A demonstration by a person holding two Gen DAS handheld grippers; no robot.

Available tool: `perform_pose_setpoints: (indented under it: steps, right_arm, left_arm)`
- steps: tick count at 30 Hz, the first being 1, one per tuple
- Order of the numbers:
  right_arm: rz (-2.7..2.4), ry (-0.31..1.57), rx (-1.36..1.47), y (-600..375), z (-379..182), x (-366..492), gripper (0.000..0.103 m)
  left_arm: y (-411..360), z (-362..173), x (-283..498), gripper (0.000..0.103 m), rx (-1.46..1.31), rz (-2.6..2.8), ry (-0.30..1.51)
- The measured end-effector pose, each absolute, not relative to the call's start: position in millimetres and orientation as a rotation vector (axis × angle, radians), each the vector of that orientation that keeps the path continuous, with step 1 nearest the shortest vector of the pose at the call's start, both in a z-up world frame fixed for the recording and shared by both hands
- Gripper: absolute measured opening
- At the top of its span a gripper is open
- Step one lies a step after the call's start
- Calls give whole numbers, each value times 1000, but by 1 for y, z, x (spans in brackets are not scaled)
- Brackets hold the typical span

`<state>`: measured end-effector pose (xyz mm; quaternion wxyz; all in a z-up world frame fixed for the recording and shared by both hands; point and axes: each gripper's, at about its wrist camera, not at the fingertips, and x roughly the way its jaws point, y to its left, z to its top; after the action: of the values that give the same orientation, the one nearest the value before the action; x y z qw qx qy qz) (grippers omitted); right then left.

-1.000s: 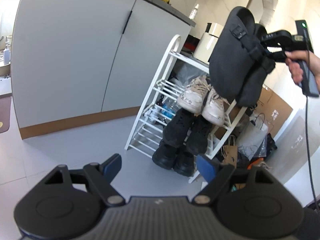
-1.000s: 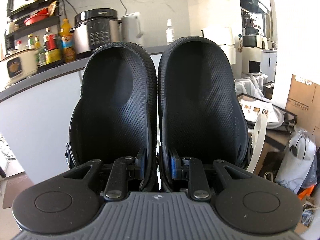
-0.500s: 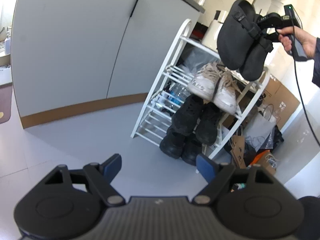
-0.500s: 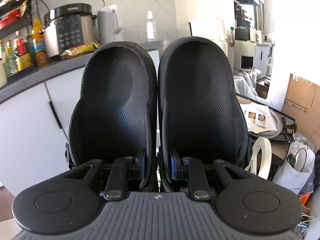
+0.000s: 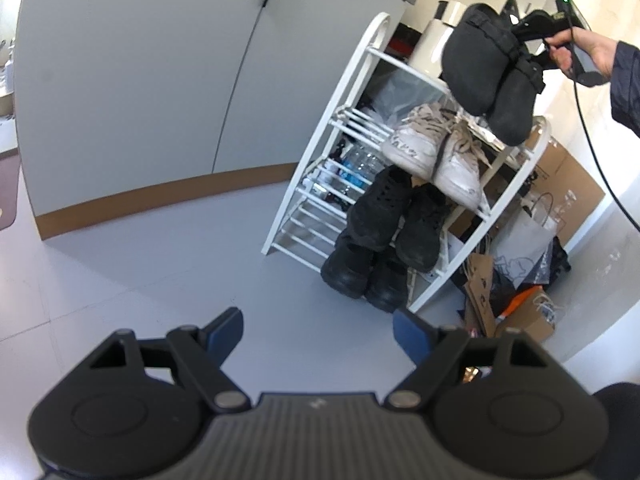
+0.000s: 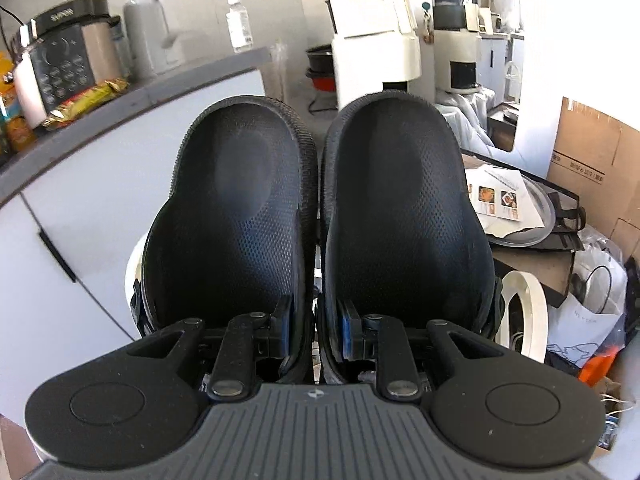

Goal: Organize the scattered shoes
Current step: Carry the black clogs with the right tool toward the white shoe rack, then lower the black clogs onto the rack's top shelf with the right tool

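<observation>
Two black mesh-lined slippers (image 6: 320, 216), side by side, are clamped at their adjoining walls by the right gripper (image 6: 316, 332) fingers, above the white wire shoe rack (image 5: 400, 172). Rack contents: two white sneakers (image 5: 432, 152), four black shoes (image 5: 384, 236). Left gripper (image 5: 318, 334) fingers stand apart, empty.
</observation>
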<state>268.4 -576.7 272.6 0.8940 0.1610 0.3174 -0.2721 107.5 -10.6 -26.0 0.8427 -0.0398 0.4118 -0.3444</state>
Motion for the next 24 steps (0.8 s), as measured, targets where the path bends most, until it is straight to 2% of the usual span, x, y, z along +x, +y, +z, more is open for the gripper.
perform_pose_setpoints:
  steps: [14,19,22,24]
  right_arm:
    - [-677,752,404,-608,261,312,26]
    - [-666,781,406,-619,250,323,22]
    - [-678,801,415,-624,238,327,17]
    - [-677,792,410,-625,235,328,4]
  left_arm:
    - [5,-42,121,84,-129,-683,936]
    - [14,-48,130,84,-178,-674,974]
    - [16,-51,133,84,-177,-660,985]
    - [17,-54,135,84,-180,-655,993]
